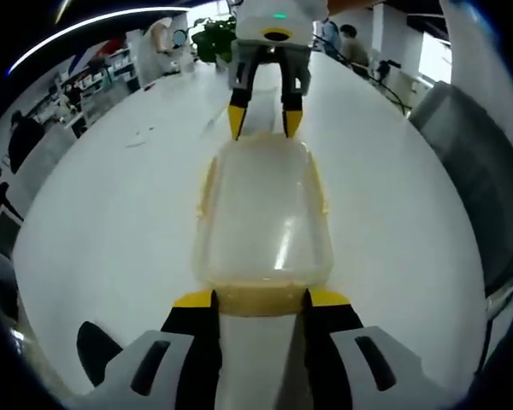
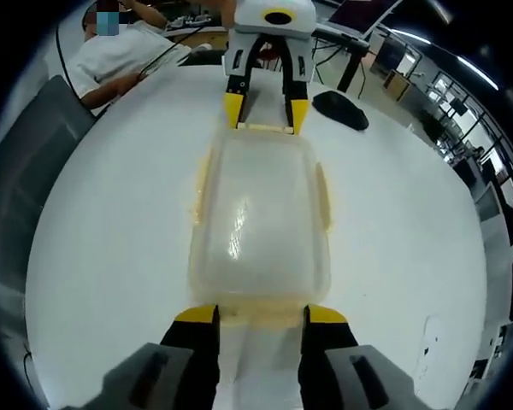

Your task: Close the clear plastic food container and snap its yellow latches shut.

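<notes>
Container (image 1: 263, 218) lies lengthwise on the white table (image 1: 111, 222) between the two grippers; left gripper (image 1: 261, 299) jaws spread at one short end; right gripper (image 2: 261, 314) jaws spread at the opposite end.

The left gripper (image 1: 260, 298) jaws are covering the container (image 1: 263, 213) end latch (image 1: 260, 299); its state is staying unclear.

One container (image 1: 263, 213), two hand-held grippers (image 1: 261, 298) (image 2: 261, 314)
</notes>
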`<state>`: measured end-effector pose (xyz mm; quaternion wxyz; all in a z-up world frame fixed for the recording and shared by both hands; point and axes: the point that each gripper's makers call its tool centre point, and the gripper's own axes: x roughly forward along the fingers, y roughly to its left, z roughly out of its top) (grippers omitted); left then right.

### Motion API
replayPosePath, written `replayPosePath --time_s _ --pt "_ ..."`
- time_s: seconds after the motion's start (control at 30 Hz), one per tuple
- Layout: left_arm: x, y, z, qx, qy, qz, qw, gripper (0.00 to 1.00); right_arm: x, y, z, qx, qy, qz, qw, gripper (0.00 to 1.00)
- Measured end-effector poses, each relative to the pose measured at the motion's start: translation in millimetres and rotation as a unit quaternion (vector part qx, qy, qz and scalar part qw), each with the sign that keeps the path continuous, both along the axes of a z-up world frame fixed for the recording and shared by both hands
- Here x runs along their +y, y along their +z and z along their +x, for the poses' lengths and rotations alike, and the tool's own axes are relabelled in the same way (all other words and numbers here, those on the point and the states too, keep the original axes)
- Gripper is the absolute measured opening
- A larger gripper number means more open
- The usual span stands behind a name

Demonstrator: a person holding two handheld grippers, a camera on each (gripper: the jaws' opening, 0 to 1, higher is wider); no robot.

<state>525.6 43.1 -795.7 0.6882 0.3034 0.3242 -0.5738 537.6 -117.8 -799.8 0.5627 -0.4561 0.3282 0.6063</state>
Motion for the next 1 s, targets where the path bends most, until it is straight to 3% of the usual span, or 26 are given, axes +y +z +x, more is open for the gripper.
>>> replayPosePath --time_s 0.27,1.0 --pt "-4 1.2 -7.6 -0.001 -0.004 0.016 0.9999 0.35 -4 7.1 -12 0.005 -0.006 0.007 0.9999 0.34" --pt "-12 44.1 -13.2 -0.028 -0.015 0.021 0.9993 0.36 -12 51.2 -22 -0.018 -0.016 0.019 0.9995 0.34"
